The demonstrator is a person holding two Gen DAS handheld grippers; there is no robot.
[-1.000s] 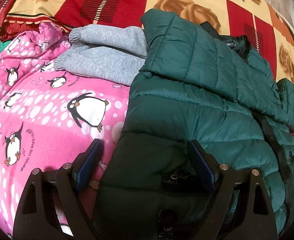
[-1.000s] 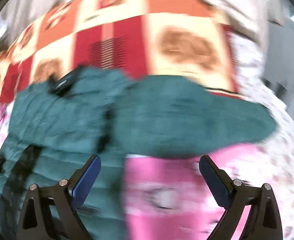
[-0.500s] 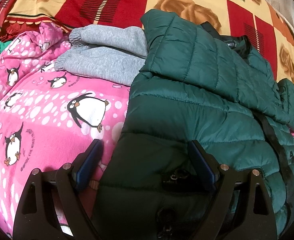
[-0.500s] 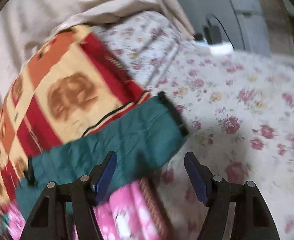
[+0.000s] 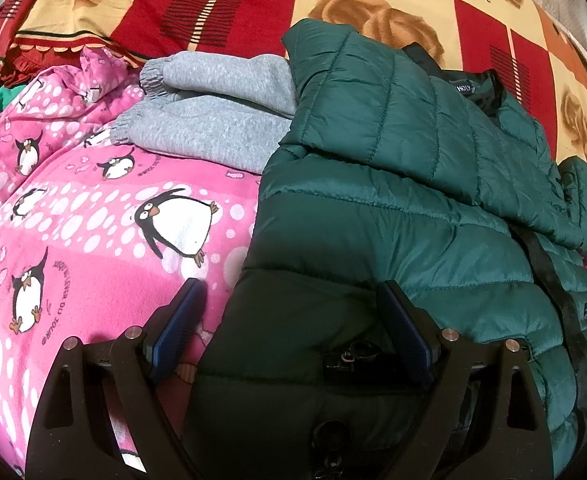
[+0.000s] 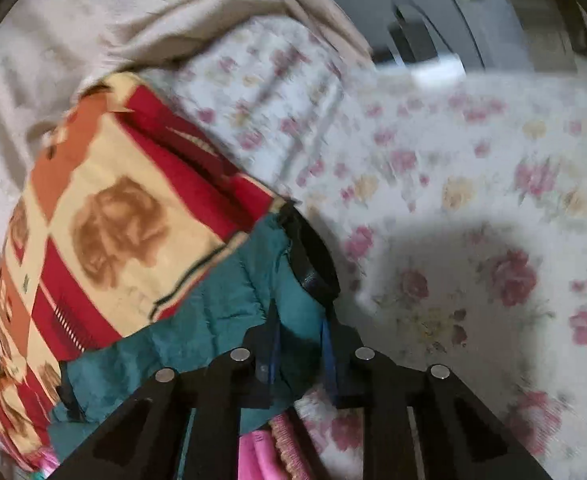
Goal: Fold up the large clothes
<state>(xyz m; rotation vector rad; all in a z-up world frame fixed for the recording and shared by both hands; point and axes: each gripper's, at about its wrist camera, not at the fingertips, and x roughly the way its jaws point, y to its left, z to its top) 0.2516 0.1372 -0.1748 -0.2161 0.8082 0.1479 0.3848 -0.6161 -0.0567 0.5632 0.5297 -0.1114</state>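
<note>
1. Left gripper (image 5: 289,312): jaws apart, straddling the dark hem of the green puffer jacket (image 5: 413,168), lower centre of frame.
2. Right gripper (image 6: 299,340): jaws clamped on the jacket's sleeve (image 6: 221,320), lower centre.
3. Jacket lies on the pink penguin blanket (image 5: 93,240), right of the grey sweatpants (image 5: 213,120).

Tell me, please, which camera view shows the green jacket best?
The left wrist view: the green jacket lies spread there, with quilting, collar label and zipper sharp. The right wrist view shows only one blurred sleeve, its dark cuff beyond the right claw, shut on it.
</note>
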